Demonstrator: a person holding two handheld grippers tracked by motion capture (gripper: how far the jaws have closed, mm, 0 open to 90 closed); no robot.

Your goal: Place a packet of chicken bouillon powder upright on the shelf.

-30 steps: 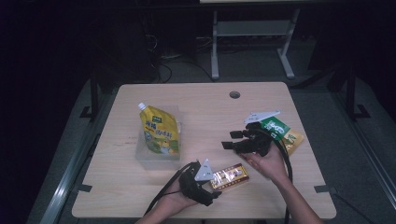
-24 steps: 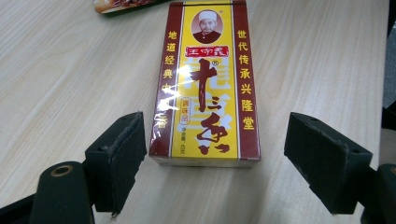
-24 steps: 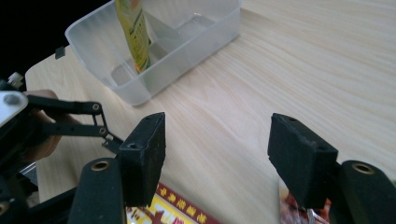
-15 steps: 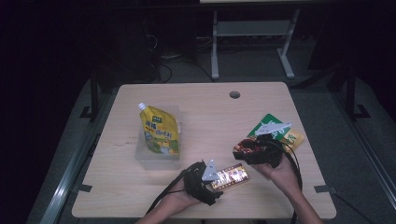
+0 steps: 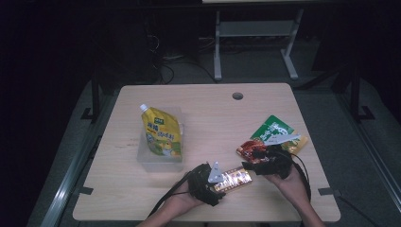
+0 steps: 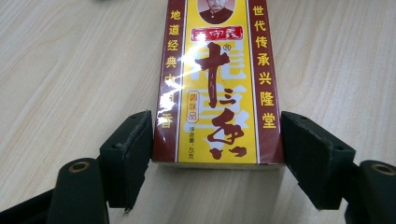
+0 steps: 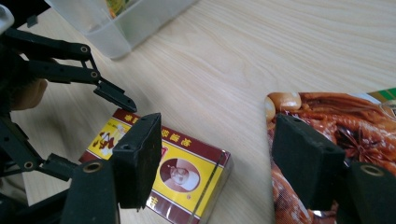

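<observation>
- Yellow-and-maroon seasoning box point(image 6: 218, 84): flat glossy carton lying on the wooden table point(image 5: 203, 109), its long axis running straight away from the left gripper point(image 6: 217, 140).
- Left jaws: bracketing the near end, just closing in, pads not yet pressing.
- Right gripper point(image 7: 217, 158): jaws spread, empty, poised between the box and a crinkled brown foil packet point(image 7: 345, 126).

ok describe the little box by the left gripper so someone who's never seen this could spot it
Start at the wooden table and go to its near edge, right of the clear tub. The spice box lies flat there, its near end between the left gripper's jaws. Unlike the soft pouches nearby, it is a rigid carton, yellow with dark red borders.
</observation>
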